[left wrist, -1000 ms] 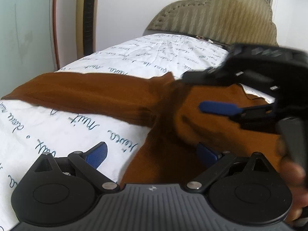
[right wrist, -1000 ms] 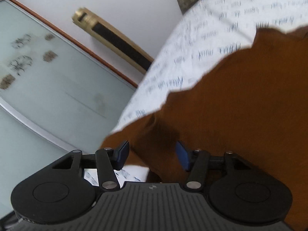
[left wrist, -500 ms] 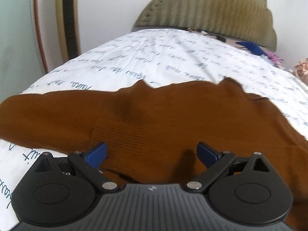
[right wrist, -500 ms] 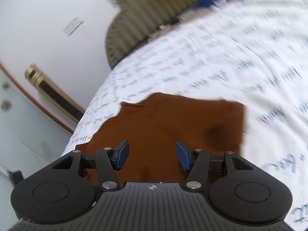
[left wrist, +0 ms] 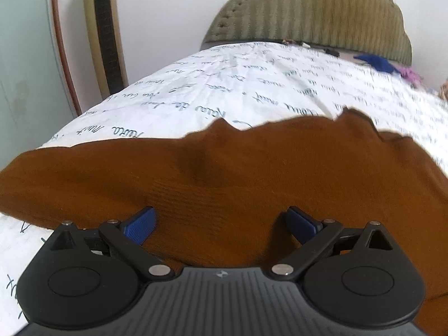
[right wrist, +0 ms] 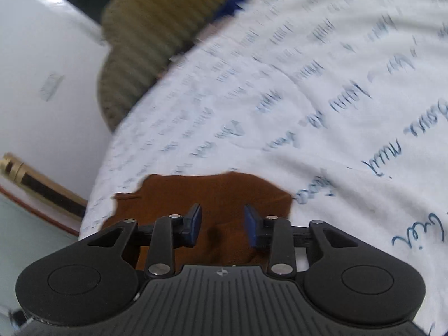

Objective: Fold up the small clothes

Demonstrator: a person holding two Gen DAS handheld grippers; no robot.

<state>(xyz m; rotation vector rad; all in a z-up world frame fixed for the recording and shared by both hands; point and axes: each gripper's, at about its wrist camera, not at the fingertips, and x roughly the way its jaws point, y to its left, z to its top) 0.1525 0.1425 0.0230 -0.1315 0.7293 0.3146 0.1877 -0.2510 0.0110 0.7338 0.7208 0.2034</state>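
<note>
A brown knit garment (left wrist: 252, 173) lies spread flat on the white bed sheet with blue handwriting print (left wrist: 238, 92). My left gripper (left wrist: 221, 224) is open and empty, its blue pads wide apart just above the garment's near ribbed edge. In the right wrist view the same brown garment (right wrist: 218, 193) lies below my right gripper (right wrist: 222, 225), which is open with a narrower gap and holds nothing. The view is blurred by motion.
An olive padded headboard (left wrist: 322, 14) stands at the far end of the bed. Blue and pink clothes (left wrist: 378, 63) lie near it. A gold and black tower unit (left wrist: 105, 33) and a glass door (left wrist: 25, 70) stand at the left of the bed.
The right gripper has left the garment's edge and swung up and right over the bed. The garment now lies flat. The left gripper has edged closer over it.
</note>
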